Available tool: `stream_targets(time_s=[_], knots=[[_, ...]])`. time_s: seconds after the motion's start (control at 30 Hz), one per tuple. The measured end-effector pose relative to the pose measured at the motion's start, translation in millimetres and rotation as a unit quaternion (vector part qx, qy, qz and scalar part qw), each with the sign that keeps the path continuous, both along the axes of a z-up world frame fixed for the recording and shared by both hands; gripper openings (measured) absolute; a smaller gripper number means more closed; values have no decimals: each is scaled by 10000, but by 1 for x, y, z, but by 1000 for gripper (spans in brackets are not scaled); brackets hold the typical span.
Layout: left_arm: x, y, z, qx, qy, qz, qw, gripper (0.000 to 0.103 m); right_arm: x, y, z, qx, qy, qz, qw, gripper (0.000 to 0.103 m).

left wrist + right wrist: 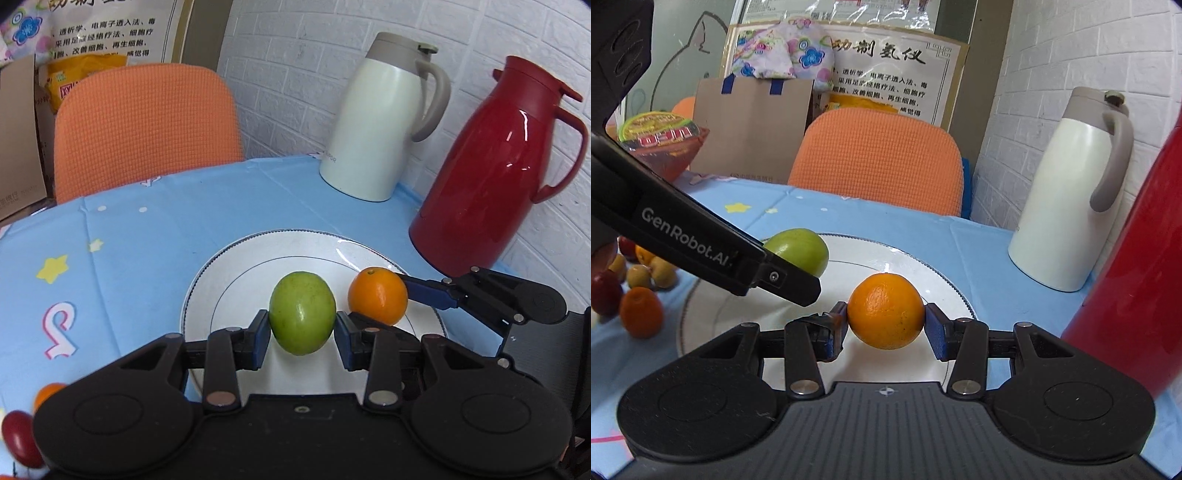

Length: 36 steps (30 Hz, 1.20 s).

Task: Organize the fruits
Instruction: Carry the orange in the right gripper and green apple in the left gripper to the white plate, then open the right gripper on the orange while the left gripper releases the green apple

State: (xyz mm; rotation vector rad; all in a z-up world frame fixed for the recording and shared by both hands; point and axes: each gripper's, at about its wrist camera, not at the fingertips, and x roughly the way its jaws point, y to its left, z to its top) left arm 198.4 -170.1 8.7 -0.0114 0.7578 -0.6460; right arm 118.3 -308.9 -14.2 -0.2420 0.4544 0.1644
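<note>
The worktop (155, 221) wears a blue cloth with stars. Behind it stands an orange chair (144, 125). Against the white brick wall a red thermos jug (495, 166) stands just beside a cream jug (376, 122).

Near the front of the worktop sits a white plate (229, 280). Over it, the left gripper (302, 334) has its jaws pressed on either side of a green fruit (302, 312). The right gripper (886, 326) has its jaws clamped on an orange (885, 310), just beside the green fruit and above the plate's right half. Whether either fruit touches the plate I cannot tell.

Off to the left of the plate, on the cloth, lie loose fruits (635, 291): another orange one, red ones and yellowish ones.
</note>
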Motion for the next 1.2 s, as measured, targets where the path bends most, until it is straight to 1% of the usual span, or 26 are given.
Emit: stream_targets(time_s=[0.07,0.2,0.3,0.5,0.6,0.67,0.7,0.73,0.77,0.8,0.83,0.87,1.0,1.1,1.2], knots=[[7,-2,-2,-55,51,12,10000,83,8,1,0,-67,43,33,10000,76],[15,-7,-6,9,24,12,10000,83,19,-1,0,-122,94,78,9999,76],[19,-8,-8,-53,89,-22,9999,83,24,-1,-1,-129,148,142,9997,76],[25,-11,-14,66,144,9,9999,83,33,0,-5,-161,278,161,9994,76],[26,-12,-17,163,76,61,9998,83,36,0,-4,-143,318,148,9993,76],[25,-12,-17,133,13,79,9999,86,36,1,-4,-199,313,161,9992,76],[24,-11,-15,122,-43,89,9999,90,35,2,-4,-235,286,157,9992,77],[23,-10,-14,104,-93,91,9999,103,34,2,-3,-273,237,148,9992,82],[21,-10,-11,82,-155,82,9998,103,33,2,-3,-309,200,142,9992,89],[18,-9,-9,74,-235,65,9997,103,31,2,-2,-325,177,131,9992,93],[16,-8,-6,78,-333,57,9994,103,30,1,-1,-340,140,109,9993,101],[13,-7,-4,59,-427,44,9991,103,27,0,0,-339,94,105,9993,103],[0,-2,8,-17,-751,146,9971,103,18,-3,2,-293,2,85,9995,103],[-10,1,16,62,-933,297,9952,103,9,-3,4,-315,-25,15,9995,103],[-21,5,23,165,-999,430,9939,103,-4,-3,7,-130,-25,-86,9999,103]])
